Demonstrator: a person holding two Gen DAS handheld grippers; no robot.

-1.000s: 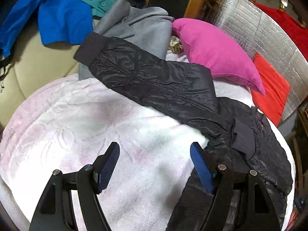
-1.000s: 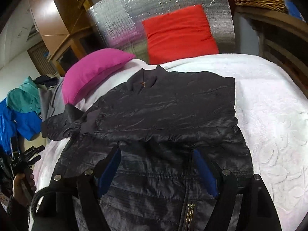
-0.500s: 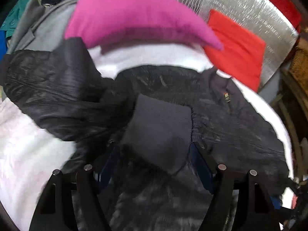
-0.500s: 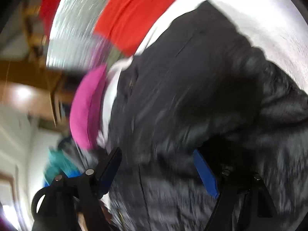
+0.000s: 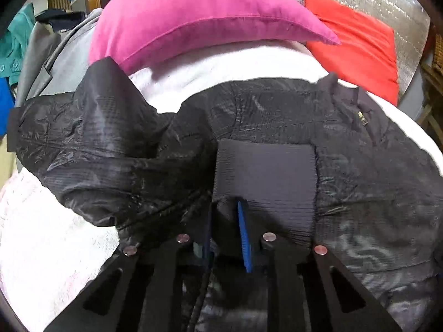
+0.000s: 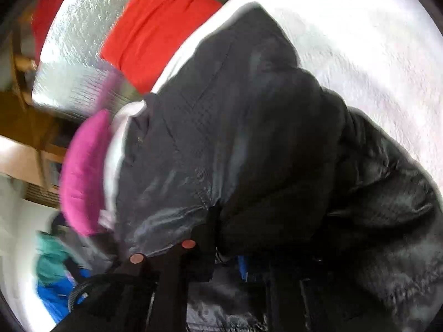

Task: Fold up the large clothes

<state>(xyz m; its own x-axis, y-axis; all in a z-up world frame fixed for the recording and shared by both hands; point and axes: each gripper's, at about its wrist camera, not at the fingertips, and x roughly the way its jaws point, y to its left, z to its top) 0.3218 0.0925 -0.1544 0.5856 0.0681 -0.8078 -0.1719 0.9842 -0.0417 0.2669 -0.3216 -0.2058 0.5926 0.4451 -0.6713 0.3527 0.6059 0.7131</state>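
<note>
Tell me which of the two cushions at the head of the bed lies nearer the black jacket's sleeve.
The magenta cushion: the sleeve's end reaches right under it, while the red cushion sits beyond the collar.

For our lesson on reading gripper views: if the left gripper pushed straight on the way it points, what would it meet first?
Probably the ribbed cuff of the black jacket, lying just beyond the left gripper, whose jaws have just closed on jacket fabric.

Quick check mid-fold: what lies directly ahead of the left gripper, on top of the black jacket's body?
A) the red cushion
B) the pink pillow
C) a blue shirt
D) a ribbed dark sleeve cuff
D: in the left wrist view the ribbed cuff lies flat on the black jacket, just ahead of the left gripper, whose jaws have just been closing on jacket fabric.
</note>
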